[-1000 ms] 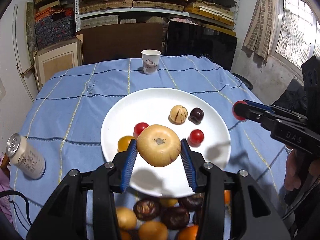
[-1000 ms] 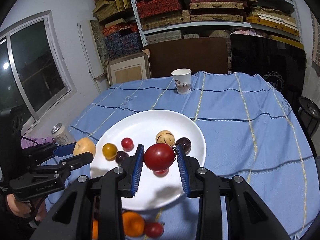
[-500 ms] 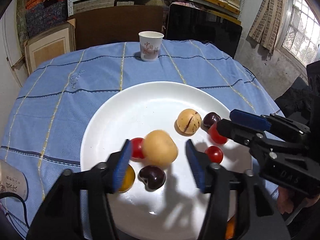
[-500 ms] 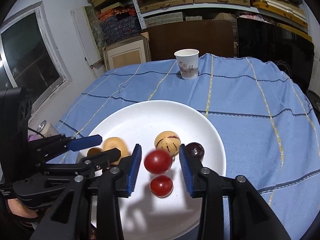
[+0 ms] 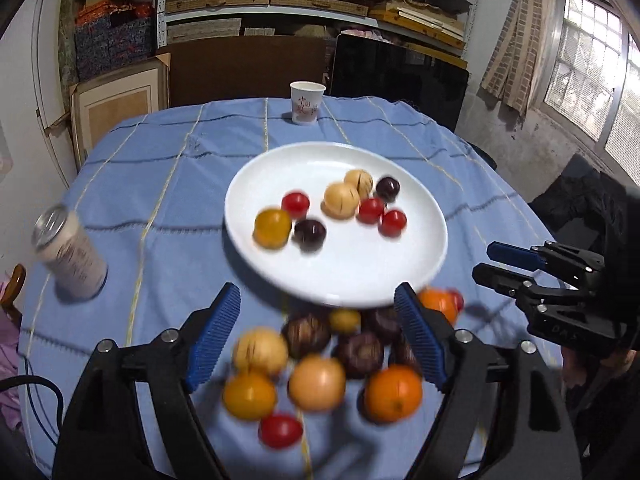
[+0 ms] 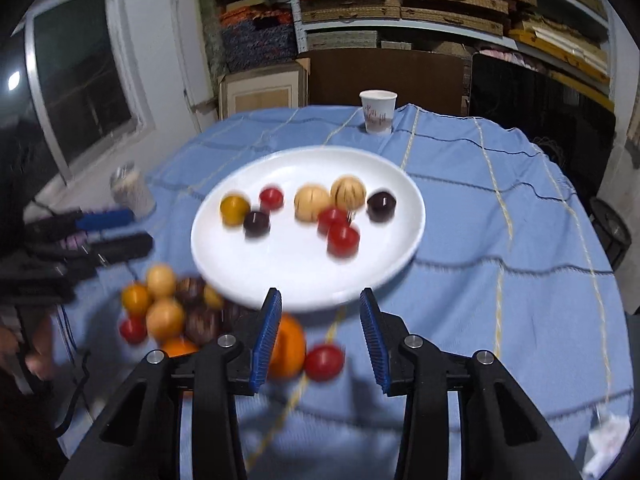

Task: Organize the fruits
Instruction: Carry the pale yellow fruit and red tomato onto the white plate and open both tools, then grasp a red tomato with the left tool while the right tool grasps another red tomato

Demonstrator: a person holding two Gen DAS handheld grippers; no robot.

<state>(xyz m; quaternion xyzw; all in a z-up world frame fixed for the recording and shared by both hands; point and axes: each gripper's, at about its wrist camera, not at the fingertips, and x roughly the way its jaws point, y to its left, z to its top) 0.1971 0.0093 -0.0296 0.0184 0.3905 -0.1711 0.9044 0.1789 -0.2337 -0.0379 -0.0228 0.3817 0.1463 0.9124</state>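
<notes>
Both grippers are coming back from over the white plate (image 5: 424, 256) toward the loose pile of fruit (image 5: 320, 360) on the blue cloth, and the pale round fruit (image 5: 341, 199) and red tomato (image 5: 370, 211) they were carrying are now lying on the plate among the others; the left gripper (image 5: 318, 334) has just been opening and its fingers are standing wide apart with nothing pinched, only the pile showing beyond them; the right gripper (image 6: 318, 336) is holding a narrower gap, also empty, with an orange (image 6: 286, 346) and a small red fruit (image 6: 324, 362) lying on the cloth below it. The risk is lying in the pile itself; the fruits are crowding against one another and against the plate's near rim, so a finger coming down between them is likely nudging round neighbours into rolling off toward the table edge. The two grippers are also working the same small area, so they could be knocking into each other; the can (image 5: 70, 256) is standing well apart.
</notes>
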